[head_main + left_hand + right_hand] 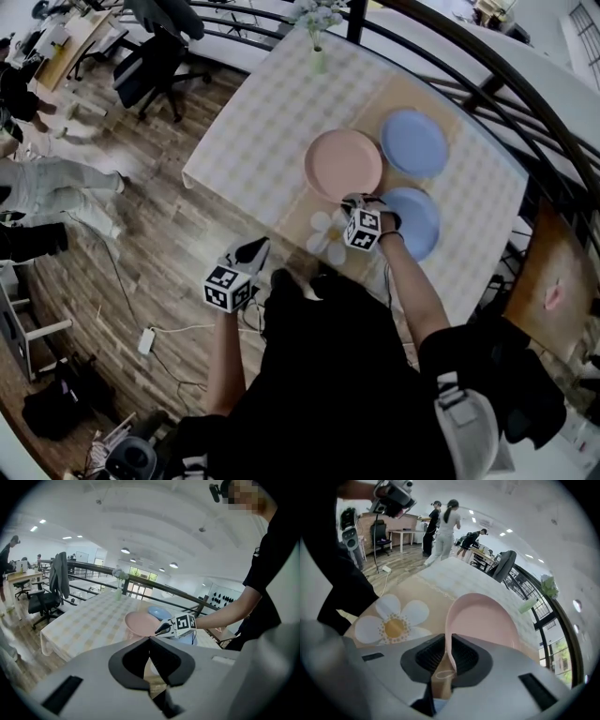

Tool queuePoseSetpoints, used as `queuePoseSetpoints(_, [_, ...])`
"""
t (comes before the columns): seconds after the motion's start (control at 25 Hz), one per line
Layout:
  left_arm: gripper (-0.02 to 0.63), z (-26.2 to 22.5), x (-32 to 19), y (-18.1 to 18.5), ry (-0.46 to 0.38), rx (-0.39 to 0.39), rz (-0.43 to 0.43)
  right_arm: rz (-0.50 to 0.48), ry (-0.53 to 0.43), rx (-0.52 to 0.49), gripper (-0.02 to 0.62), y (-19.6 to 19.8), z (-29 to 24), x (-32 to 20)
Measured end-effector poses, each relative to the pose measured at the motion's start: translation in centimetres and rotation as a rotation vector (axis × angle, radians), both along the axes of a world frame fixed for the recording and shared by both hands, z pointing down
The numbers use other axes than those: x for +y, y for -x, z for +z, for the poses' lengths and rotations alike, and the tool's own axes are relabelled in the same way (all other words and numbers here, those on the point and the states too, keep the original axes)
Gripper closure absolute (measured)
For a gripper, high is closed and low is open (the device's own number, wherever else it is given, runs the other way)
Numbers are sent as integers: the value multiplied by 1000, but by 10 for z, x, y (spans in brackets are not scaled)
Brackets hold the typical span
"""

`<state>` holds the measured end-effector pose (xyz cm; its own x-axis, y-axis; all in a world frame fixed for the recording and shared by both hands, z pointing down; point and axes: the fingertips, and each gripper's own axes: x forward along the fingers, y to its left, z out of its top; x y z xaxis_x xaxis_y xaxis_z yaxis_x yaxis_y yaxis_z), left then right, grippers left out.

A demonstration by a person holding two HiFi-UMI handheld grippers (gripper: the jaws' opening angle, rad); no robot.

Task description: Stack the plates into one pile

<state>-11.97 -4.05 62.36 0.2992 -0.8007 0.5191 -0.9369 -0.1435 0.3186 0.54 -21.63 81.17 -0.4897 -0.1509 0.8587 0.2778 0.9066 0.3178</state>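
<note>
Two blue plates (pixel 413 142) lie on the table (pixel 262 131), the right gripper (pixel 447 660) clamps the pink plate (pixel 342 162) by its rim, and the left gripper (pixel 150 641), jaws together and empty, hangs beside the table.

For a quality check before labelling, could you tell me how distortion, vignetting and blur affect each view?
Head view: wide-angle warp, checked tablecloth sharp. Left gripper view: dark vignette, mosaic patch. Right gripper view: round pink plate looks stretched.
</note>
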Motion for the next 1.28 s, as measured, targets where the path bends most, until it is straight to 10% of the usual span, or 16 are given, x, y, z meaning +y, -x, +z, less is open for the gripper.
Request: queuePoseSetpoints(1.28, [604, -7, 6, -8, -4, -11, 14, -54, -69, 6, 584, 22, -14, -7])
